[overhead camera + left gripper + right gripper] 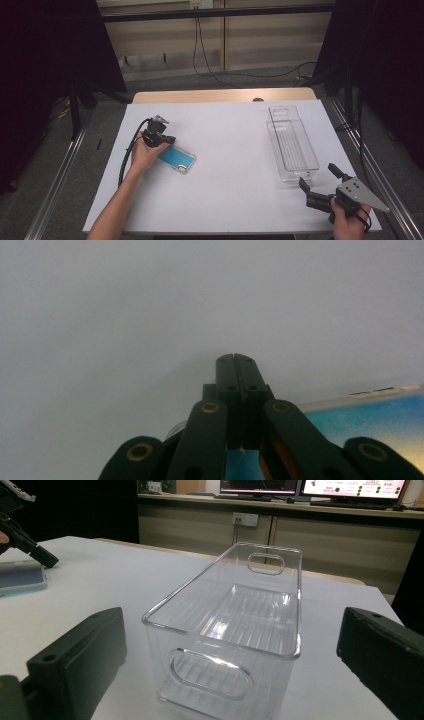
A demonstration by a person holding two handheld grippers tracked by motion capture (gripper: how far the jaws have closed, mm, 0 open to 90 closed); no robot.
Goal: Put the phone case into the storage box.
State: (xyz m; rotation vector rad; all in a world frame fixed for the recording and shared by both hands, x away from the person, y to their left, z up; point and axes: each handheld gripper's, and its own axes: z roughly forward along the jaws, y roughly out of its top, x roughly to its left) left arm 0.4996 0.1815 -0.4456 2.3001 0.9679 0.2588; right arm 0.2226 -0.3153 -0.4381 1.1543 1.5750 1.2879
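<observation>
Half the blue phone [370, 425] hides behind the closed left tool [234, 359].

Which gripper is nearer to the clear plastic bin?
Right. The right gripper sits just before the clear plastic bin's near end; the left gripper is far across, at the phone.

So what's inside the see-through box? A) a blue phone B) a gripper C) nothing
C: the clear box has only its bare ribbed floor showing, while the blue phone lies on the table by the left gripper.
</observation>
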